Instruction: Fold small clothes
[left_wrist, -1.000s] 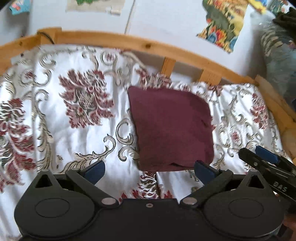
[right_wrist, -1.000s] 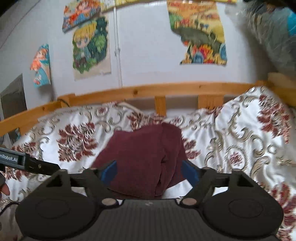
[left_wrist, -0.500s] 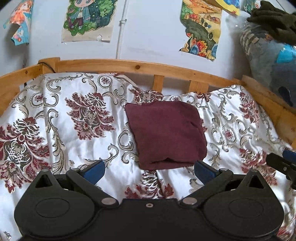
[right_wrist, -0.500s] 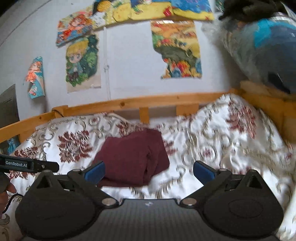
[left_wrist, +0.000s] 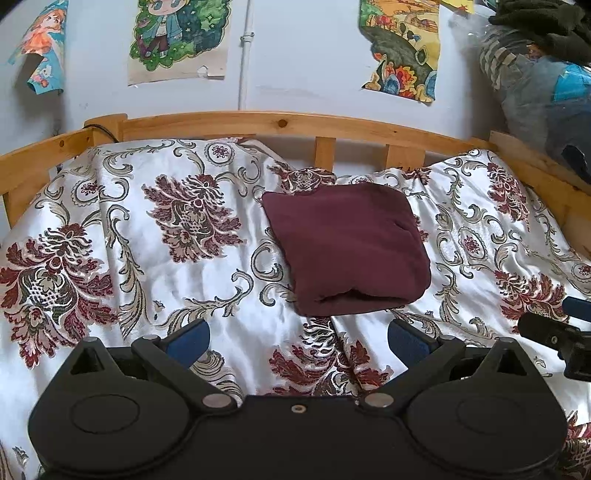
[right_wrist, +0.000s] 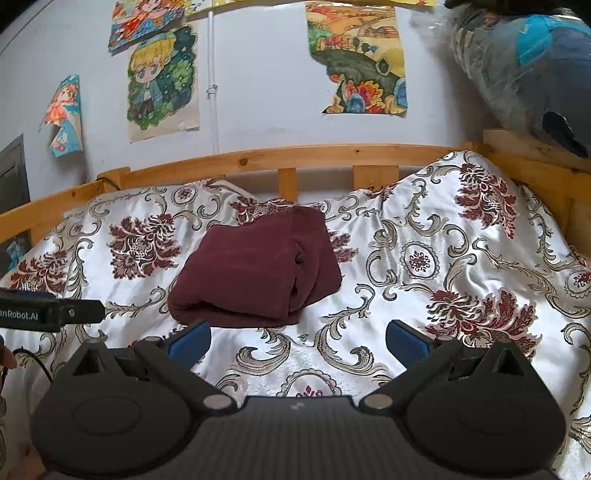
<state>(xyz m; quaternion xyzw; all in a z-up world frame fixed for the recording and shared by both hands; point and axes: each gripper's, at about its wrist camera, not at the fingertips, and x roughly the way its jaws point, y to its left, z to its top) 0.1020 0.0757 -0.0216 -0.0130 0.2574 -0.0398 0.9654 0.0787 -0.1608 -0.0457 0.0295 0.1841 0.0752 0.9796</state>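
Nearest in the left wrist view, the left claw (left_wrist: 297, 338) is showing as a wide black plastic body with two round smooth discs and two blue pads. Its pads are standing far apart with nothing between them. At 3 o'clock, one black arm of the right claw (left_wrist: 554, 328) is poking in from the edge.

In the right wrist view, the right claw (right_wrist: 297, 339) is looking the same: black, round-shouldered, with a ribbed grey top near the camera. Its jaws have just been opening, and they are now spread wide with only the blanket under them. At 9 o'clock the black arm of the left claw is sticking in, with white letters on it.

Both claws are hanging over a shiny white blanket (left_wrist: 221, 277), which is slippery-looking and wrinkled, with dark red flowers and grey curls.

A little farther, at 12 o'clock from the left claw, the dark red cloth (left_wrist: 347, 251) is lying folded into a soft, thick square. It is fuzzy and plain. Neither claw is touching it.

Behind it a pale wooden bed rail (left_wrist: 280, 123) is curving around the blanket.

Farthest back, a white wall (right_wrist: 266, 103) is holding bright cartoon posters (right_wrist: 162, 81) with torn edges. At 2 o'clock, a plastic-wrapped bundle (right_wrist: 524, 62) is sitting high up.
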